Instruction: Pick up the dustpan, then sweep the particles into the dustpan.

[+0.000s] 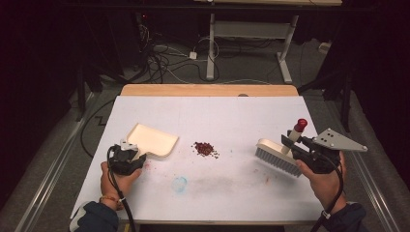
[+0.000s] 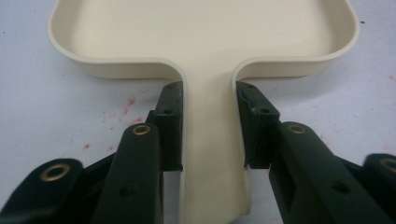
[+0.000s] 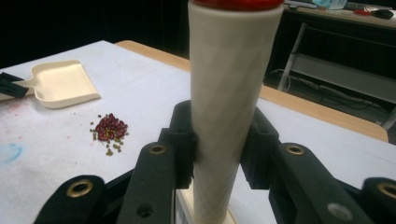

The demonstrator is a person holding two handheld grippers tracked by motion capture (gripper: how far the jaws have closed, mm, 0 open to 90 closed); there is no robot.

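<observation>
1. Far left, my left gripper sits low on the table, close to the near-left edge. In the left gripper view its jaws are closed against both sides of the flat handle of the cream dustpan, with no gap showing, so I read it as holding the pan.

2. The dustpan lies flat on the white surface with its open lip turned toward the middle of the table. I judge it is held that way so loose bits can be pushed straight in.

3. Near the table's centre sits a small pile of dark red beans, with a few greenish grains scattered at its edge. It is apart from the pan's lip, and bare table lies between them. Faint red and blue smudges mark the surface nearby.

4. To the right of the pile is the brush, bristles down, and near or on the table; I cannot tell whether they touch.

5. Far right, my right gripper has its jaws clamped on the brush's cream handle, below the red cap. The handle stands upright, which I judge keeps the bristles level for a sweep leftward toward the pan.
</observation>
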